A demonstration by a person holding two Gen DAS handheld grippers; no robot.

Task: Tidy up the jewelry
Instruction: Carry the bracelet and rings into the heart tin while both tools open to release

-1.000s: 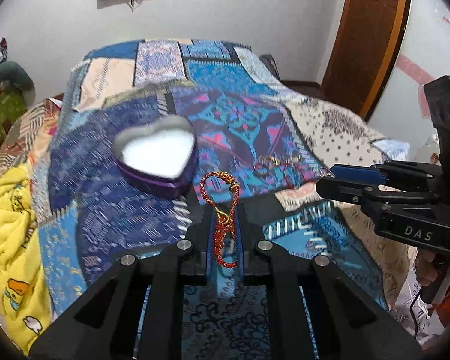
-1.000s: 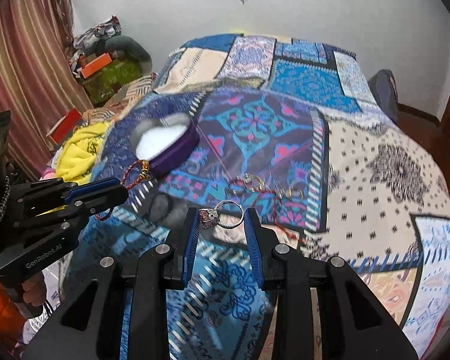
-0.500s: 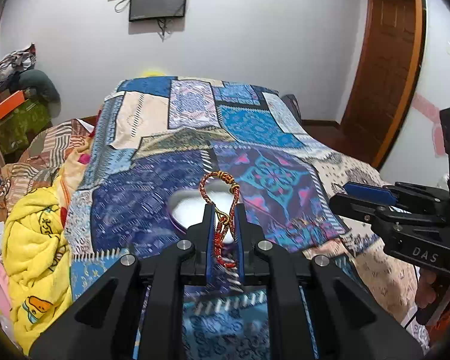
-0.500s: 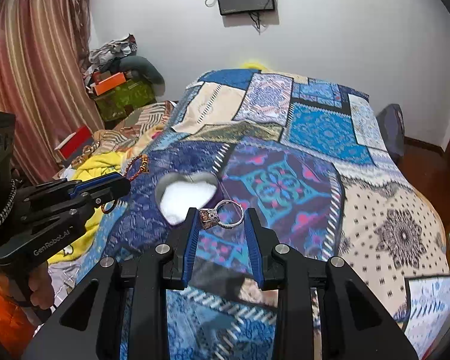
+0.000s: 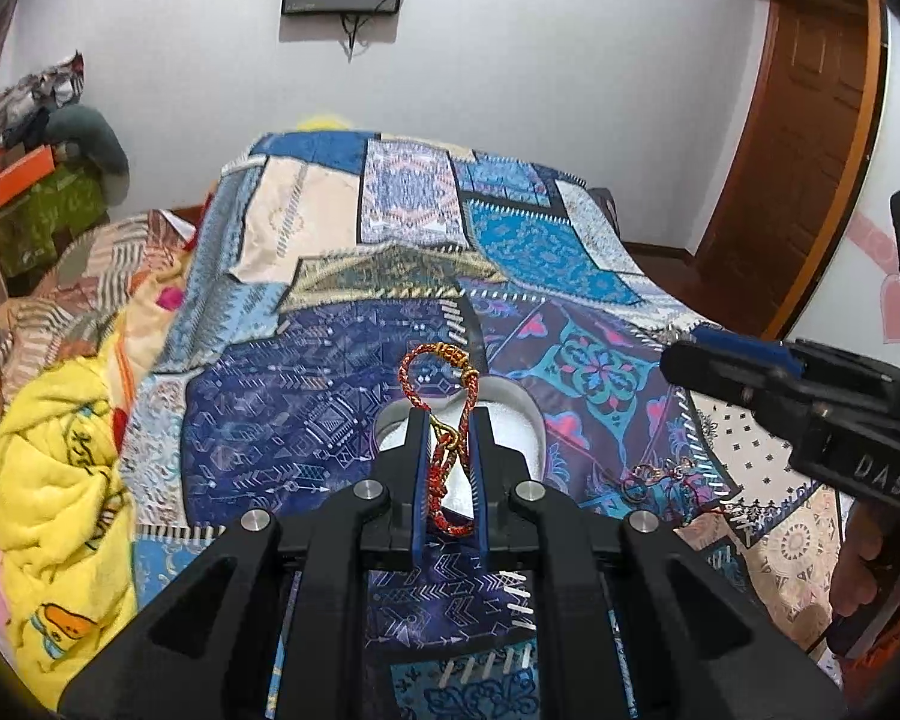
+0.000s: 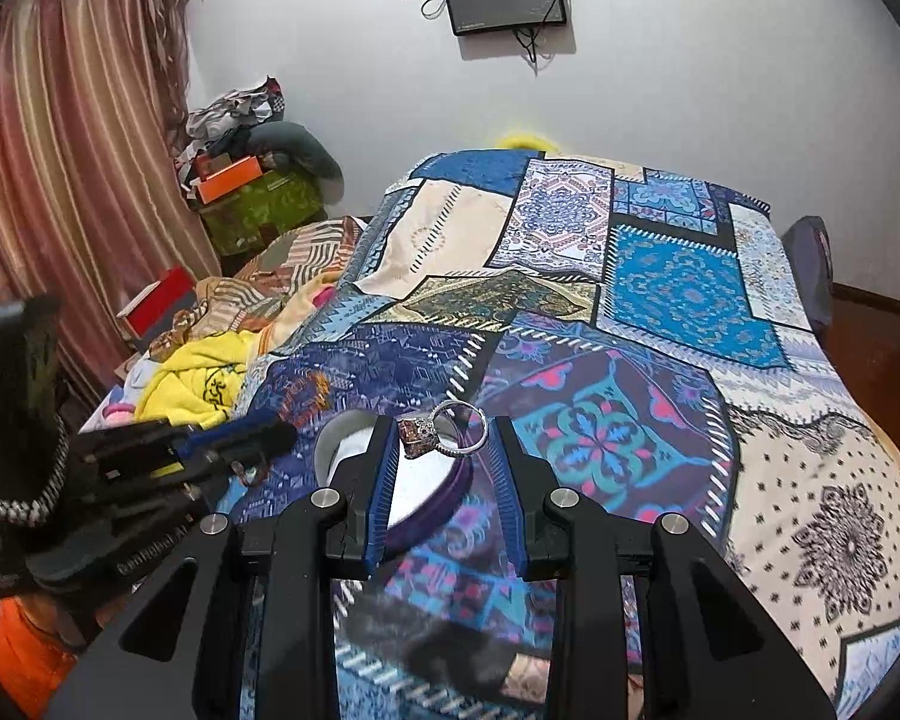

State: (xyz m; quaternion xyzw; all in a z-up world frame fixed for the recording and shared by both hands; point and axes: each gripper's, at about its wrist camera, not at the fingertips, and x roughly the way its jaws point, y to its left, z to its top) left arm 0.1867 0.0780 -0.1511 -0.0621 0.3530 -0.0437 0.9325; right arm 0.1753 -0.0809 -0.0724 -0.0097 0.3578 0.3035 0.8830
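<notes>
My left gripper [image 5: 448, 417] is shut on a red and gold braided bracelet [image 5: 441, 420] and holds it above the heart-shaped box [image 5: 525, 420], which has a white lining and purple sides. My right gripper [image 6: 444, 429] is shut on a silver ring [image 6: 444, 435] with a jewelled top, also over the box [image 6: 354, 441]. The right gripper shows at the right of the left wrist view [image 5: 744, 360]. The left gripper shows at the left of the right wrist view [image 6: 234, 441]. More jewelry [image 5: 660, 477] lies on the bedspread right of the box.
A patchwork bedspread [image 5: 390, 228] covers the bed. A yellow blanket [image 5: 54, 450] and a pile of clothes lie at the left. A wooden door [image 5: 810, 150] stands at the right. A curtain [image 6: 60, 180] hangs at the far left.
Both grippers have tilted up and pulled back, so more of the room shows. The box now sits right behind both grippers' fingers. Bracelet and ring stay held.
</notes>
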